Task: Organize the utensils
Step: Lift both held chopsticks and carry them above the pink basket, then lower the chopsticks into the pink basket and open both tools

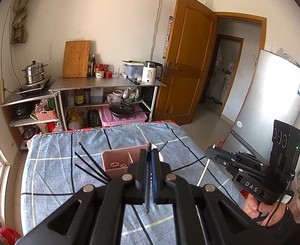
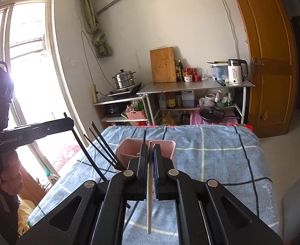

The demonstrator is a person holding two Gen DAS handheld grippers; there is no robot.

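A pink utensil holder stands on the blue checked cloth. Several black chopsticks lean out of its left side. My left gripper hovers just in front of the holder, shut on one black chopstick held upright between its pads. In the right wrist view that gripper shows at the left with the black chopstick hanging from it. My right gripper is shut on a white chopstick. From the left it appears as the right gripper with the white chopstick.
Beyond the table a steel rack carries a kettle, bottles and a cutting board. A steamer pot sits on a lower shelf. A wooden door and a fridge stand right; a window is left.
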